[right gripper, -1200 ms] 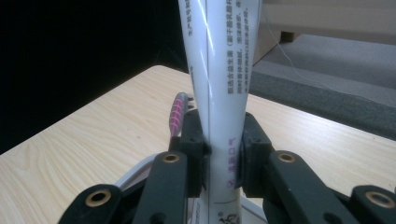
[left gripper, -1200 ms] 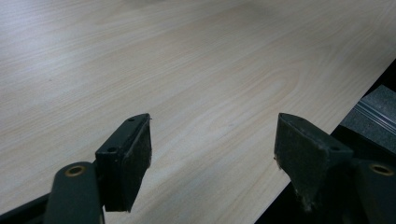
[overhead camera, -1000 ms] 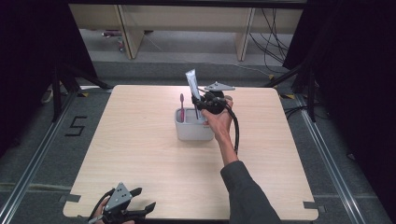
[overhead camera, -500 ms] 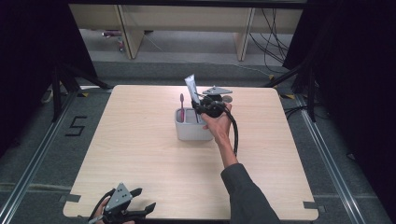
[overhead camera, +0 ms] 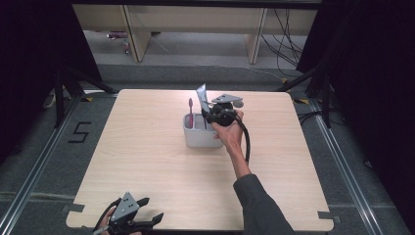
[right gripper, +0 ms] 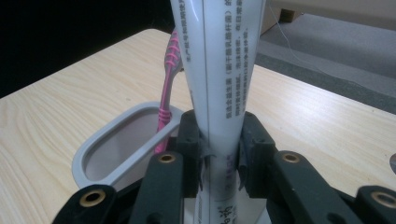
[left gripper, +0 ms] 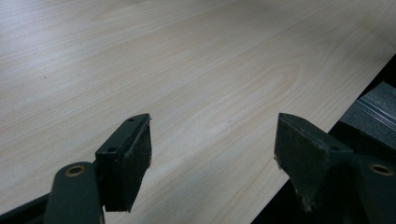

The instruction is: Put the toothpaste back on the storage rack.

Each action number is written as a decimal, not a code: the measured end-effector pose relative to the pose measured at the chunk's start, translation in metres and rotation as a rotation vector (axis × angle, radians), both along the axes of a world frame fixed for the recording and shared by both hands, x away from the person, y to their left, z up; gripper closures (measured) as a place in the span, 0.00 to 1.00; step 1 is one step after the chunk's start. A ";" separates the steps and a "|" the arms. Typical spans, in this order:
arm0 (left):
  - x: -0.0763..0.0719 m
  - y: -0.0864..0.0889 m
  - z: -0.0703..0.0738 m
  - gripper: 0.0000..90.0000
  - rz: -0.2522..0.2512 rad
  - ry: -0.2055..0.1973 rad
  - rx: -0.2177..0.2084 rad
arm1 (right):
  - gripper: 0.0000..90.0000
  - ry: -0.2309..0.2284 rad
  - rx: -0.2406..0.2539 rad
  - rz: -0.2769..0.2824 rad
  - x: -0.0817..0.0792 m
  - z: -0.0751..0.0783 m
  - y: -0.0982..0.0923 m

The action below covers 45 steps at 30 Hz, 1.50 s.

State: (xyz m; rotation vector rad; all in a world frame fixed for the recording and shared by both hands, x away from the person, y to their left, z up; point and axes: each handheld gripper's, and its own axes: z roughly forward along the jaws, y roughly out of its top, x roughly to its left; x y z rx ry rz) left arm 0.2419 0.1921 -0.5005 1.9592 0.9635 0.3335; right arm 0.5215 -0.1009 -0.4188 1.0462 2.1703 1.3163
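Right gripper view: right gripper [right gripper: 219, 154] jaws pinch toothpaste tube [right gripper: 219, 70], upright over grey holder [right gripper: 105, 149] beside pink toothbrush [right gripper: 167, 88]; jaws have just been easing apart. Advice: lower tube fully before release. Left gripper [left gripper: 212, 154] jaws spread, idle over desk [left gripper: 187, 70].

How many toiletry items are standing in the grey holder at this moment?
2. A pink toothbrush stands in the grey oval plastic holder; a white toothpaste tube stands upright between the right gripper jaws. Smaller items inside may be hidden.
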 end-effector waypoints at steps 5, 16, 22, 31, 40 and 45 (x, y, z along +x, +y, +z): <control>0.000 0.000 0.000 0.30 -0.002 0.000 0.005 | 0.81 0.011 -0.014 -0.012 -0.003 -0.004 -0.002; 0.000 -0.001 -0.001 0.30 -0.003 0.001 0.001 | 0.74 0.028 -0.065 -0.006 -0.005 -0.010 -0.005; 0.000 -0.001 0.000 0.30 0.001 0.003 0.003 | 0.72 0.024 -0.015 -0.035 -0.008 -0.011 -0.007; 0.000 -0.002 -0.001 0.30 -0.007 -0.001 0.001 | 0.62 -0.006 0.055 -0.017 -0.013 0.003 -0.015; 0.000 -0.002 -0.001 0.30 -0.004 -0.001 0.005 | 0.60 -0.027 0.076 -0.003 -0.020 0.009 -0.022; 0.000 -0.002 -0.001 0.30 -0.004 -0.001 0.006 | 0.59 -0.036 0.090 0.016 -0.026 0.014 -0.031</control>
